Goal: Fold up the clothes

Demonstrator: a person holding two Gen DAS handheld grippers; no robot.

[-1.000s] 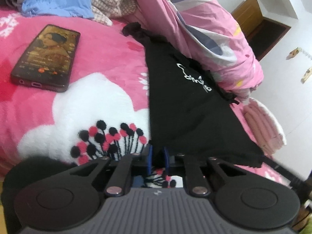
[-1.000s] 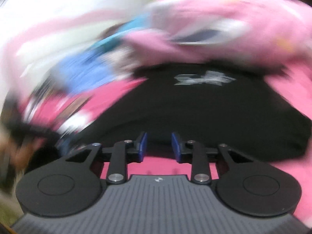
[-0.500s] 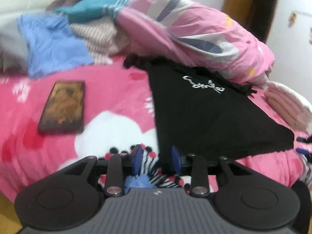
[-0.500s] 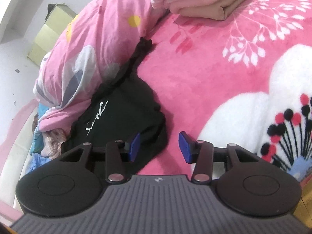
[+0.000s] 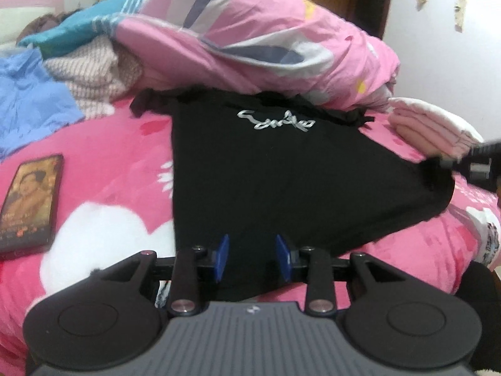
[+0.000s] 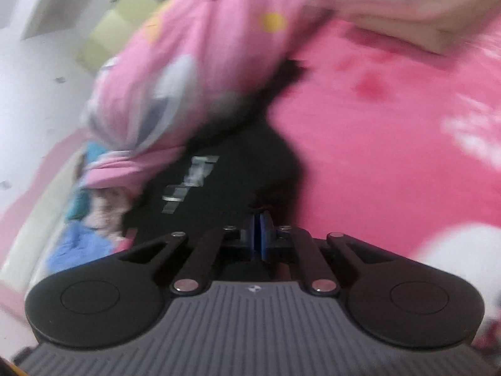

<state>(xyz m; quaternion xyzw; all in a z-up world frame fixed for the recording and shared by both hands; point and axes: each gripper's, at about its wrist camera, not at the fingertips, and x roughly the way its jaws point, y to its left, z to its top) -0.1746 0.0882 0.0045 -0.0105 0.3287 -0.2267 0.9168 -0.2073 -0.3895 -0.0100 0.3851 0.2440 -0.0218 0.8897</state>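
Since half a second ago the right tool [image 6: 258, 233] has closed its jaws, now clamped on the right edge of the black shirt [image 5: 266, 172], while the left tool [image 5: 252, 258] stays apart over the shirt's near hem, gripping nothing. Spread flat on the pink bed [image 5: 119, 156], the shirt has its collar end tucked under the bunched pink quilt [image 5: 250, 40]. A phone [image 5: 29, 200] lies well to its left, folded pink clothes [image 5: 432, 125] to its right.
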